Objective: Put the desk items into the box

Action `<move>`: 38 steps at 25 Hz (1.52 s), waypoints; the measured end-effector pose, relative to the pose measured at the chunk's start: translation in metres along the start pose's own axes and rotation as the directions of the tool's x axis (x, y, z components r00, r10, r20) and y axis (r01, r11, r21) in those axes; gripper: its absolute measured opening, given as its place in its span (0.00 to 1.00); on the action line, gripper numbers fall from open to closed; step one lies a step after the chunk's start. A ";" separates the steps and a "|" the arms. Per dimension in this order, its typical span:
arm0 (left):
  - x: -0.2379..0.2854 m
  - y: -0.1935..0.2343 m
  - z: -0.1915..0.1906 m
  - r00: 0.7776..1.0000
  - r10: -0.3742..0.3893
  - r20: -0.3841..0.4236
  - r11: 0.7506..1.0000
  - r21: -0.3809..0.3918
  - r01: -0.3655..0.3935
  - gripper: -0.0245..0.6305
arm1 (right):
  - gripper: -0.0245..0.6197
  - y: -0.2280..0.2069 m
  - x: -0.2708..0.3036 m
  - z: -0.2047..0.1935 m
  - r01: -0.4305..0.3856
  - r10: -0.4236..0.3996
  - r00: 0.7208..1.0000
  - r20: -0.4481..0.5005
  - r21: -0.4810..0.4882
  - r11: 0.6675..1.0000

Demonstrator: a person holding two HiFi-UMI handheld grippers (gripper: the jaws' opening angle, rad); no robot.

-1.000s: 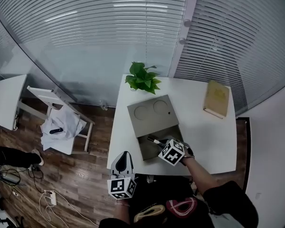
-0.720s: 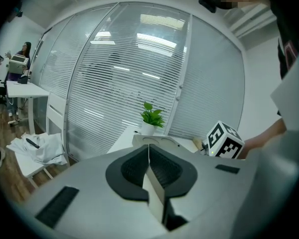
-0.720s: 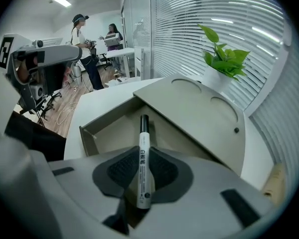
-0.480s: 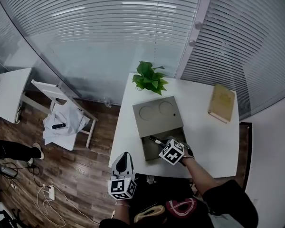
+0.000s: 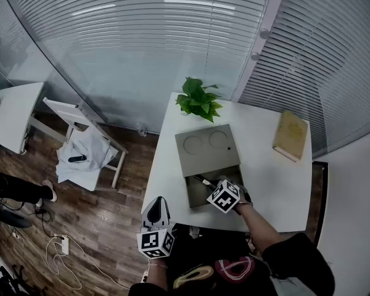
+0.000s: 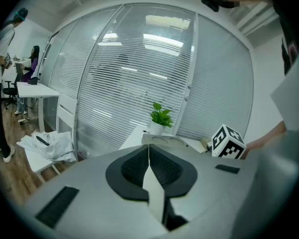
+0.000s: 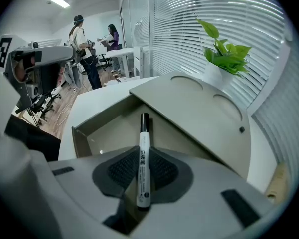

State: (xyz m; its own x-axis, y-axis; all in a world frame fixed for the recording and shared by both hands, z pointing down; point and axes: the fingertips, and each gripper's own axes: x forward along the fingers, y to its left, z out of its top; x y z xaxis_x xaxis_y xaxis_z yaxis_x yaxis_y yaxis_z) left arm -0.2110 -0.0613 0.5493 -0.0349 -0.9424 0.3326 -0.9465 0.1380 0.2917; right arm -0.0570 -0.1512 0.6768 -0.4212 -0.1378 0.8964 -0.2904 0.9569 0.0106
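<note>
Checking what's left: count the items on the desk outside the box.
2: the potted plant at the far edge behind the box; the book far right. The arm may hide others.

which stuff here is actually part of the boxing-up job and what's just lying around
Job: marker gripped in the right tool; open box below it; book on the desk, possibly next.
Lying about: potted plant; chair draped with cloth; left tool, shut and empty.
</note>
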 end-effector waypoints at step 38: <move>0.008 -0.034 0.019 0.995 -0.091 0.031 0.995 0.037 0.090 0.07 | 0.49 -0.005 -0.083 0.020 -0.100 -0.096 0.895 0.436 0.405 0.909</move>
State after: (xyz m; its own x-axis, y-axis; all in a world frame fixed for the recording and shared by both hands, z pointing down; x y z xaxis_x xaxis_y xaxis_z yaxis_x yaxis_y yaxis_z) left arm -0.1854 -0.0789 0.5254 0.0416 -0.9601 0.2766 -0.9570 0.0412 0.2870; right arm -0.0376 -0.1498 0.5938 -0.7237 -0.3268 0.6078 -0.5697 0.7800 -0.2589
